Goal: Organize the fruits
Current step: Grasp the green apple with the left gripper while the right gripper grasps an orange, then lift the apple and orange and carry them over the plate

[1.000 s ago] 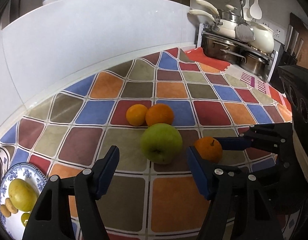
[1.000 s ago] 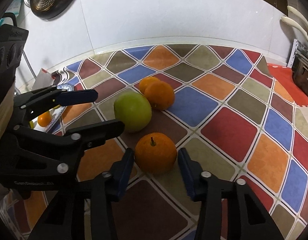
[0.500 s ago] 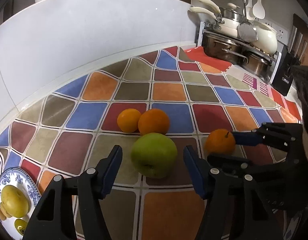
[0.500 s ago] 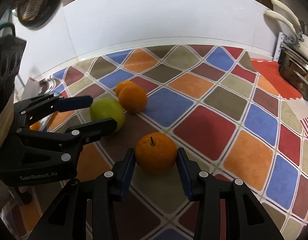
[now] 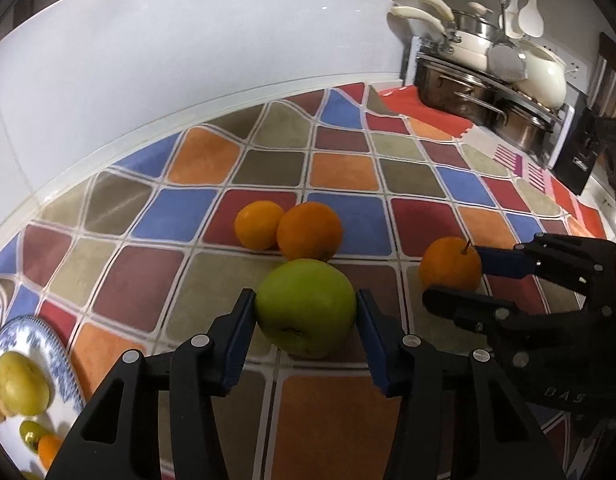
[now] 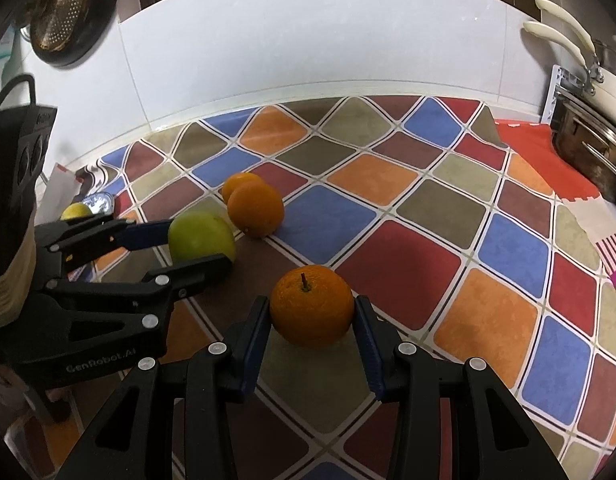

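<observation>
Since a second earlier, the left gripper (image 5: 306, 320) had drawn in around the green apple (image 5: 305, 306): then its blue pads stood wide with clear gaps on both sides, and now the jaws were closing with the apple between them, both pads meeting its sides at 9 and 3 o'clock. The apple sat on the chequered cloth (image 5: 340, 168), just at 6 o'clock of the two loose oranges (image 5: 309, 231), which touched each other and had not shifted. The right gripper (image 6: 311, 318) kept the same narrow spread as before, its fingers pinching the stemmed orange (image 6: 311, 305) from either side; in the left wrist view that orange (image 5: 451, 264) lay at 3 o'clock of the apple, well apart from it. In the right wrist view the apple (image 6: 200, 240) appeared at 10 o'clock of the held orange, between the left gripper's fingers (image 6: 148, 234). The blue-patterned plate (image 5: 60, 360) lay at 8 o'clock at the cloth's edge, holding a yellow-green fruit (image 5: 22, 384) and some smaller pieces.
</observation>
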Demonstrator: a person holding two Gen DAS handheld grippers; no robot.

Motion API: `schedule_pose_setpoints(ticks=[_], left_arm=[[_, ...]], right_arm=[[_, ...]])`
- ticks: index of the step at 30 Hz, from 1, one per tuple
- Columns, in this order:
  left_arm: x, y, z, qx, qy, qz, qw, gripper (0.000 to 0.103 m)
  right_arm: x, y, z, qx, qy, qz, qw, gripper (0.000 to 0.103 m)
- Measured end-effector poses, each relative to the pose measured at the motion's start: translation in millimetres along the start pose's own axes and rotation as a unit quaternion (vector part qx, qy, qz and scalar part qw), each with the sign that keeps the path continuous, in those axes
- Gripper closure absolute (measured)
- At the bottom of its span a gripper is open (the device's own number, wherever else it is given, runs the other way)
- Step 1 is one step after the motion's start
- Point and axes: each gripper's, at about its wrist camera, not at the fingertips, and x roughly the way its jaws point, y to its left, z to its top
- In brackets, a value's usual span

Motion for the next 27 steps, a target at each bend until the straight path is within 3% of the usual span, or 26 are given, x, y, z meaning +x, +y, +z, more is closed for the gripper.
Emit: schedule_pose_setpoints(ticks=[16,27], left_arm=[[-71.7,2.0,-19.2,-0.062,-0.039,0.067,0.995,0.054],[-127.6,2.7,-45.5,-0.115,-0.076,0.111,0.9842,0.054]], right_arm=[[-34.8,18.8,3.5,-0.021,-0.031,0.043,0.998,0.06],[-66.1,50.9,1.3,-0.064,-0.054,0.086,0.993,0.06]])
